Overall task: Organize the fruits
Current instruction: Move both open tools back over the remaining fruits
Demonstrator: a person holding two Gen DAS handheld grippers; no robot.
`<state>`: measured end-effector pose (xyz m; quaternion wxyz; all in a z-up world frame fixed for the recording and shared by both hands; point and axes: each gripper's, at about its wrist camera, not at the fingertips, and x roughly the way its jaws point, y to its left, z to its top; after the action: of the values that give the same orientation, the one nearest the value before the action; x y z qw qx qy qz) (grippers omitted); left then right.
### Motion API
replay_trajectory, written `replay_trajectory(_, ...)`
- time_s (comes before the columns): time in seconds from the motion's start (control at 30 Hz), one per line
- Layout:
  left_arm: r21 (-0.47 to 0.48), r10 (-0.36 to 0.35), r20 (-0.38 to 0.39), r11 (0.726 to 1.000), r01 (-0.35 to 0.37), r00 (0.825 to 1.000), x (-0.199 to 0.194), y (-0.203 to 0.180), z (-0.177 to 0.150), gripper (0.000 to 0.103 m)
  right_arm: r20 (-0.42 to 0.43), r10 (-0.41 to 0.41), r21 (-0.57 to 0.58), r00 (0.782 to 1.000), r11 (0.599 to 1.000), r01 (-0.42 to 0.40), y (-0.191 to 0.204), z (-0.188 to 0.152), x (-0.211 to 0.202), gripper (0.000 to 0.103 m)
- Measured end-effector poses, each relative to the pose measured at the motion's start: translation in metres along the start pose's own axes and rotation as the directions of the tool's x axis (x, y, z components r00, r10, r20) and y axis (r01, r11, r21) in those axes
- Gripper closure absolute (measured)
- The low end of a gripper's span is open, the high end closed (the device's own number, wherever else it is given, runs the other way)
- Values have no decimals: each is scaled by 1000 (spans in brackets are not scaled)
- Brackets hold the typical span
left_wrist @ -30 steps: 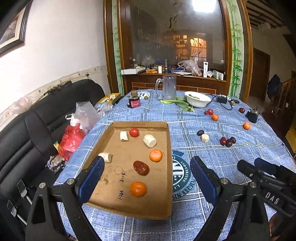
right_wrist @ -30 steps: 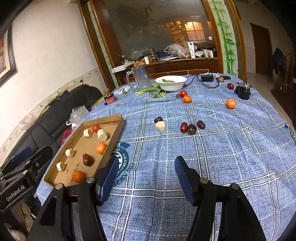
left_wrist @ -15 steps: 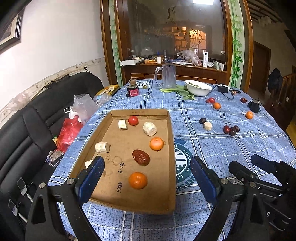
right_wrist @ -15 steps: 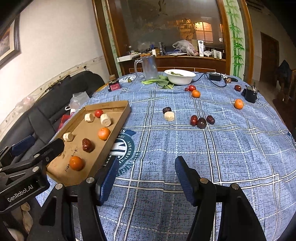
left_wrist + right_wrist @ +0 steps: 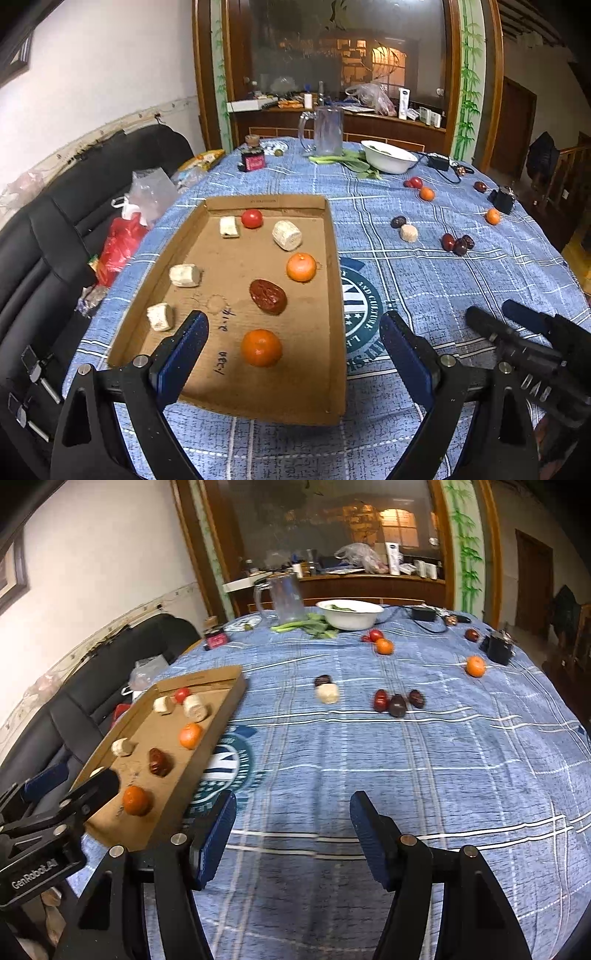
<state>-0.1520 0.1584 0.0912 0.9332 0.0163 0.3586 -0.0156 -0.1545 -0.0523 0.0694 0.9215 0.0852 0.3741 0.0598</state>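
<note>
A cardboard tray (image 5: 334,280) (image 5: 221,698) lies on the blue checked tablecloth (image 5: 424,288). In it are two oranges (image 5: 261,348) (image 5: 301,267), a red date (image 5: 268,296), a small tomato (image 5: 252,218) and several pale cut pieces (image 5: 287,235). On the cloth to the right lie three dark dates (image 5: 397,703), a pale piece (image 5: 327,693) beside a dark date, two oranges (image 5: 475,665) (image 5: 384,646) and a tomato (image 5: 375,635). My left gripper (image 5: 293,354) is open and empty above the tray's near end. My right gripper (image 5: 293,840) is open and empty above bare cloth.
At the table's far side stand a glass pitcher (image 5: 327,131), a white bowl (image 5: 388,157) with greens, a small jar (image 5: 253,157) and a black object (image 5: 502,199). A black sofa (image 5: 55,240) with plastic bags is left of the table.
Both grippers have drawn closer to the table and the tray, which now look larger. Both stayed open and empty. No fruit has moved.
</note>
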Motion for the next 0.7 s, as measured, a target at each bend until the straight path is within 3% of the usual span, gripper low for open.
replay_trajectory(0.23,-9,-89,-41,996,89,995,17,-11,18,10,0,-75,111,997,991,75,-63,16,1,35)
replay_trajectory(0.4,-2,-173,-61,985,173,983,34,-36,38,10,-47,-126,146,991,980,132,-109,32,13,35)
replay_trajectory(0.53,-20,-243,-98,970,243,965,64,-67,59,10,-95,-122,159,988,978,136,-133,51,36,35)
replay_trajectory(0.7,-30,-266,-134,964,264,955,114,-102,80,10,-129,-86,171,988,979,108,-150,74,71,35)
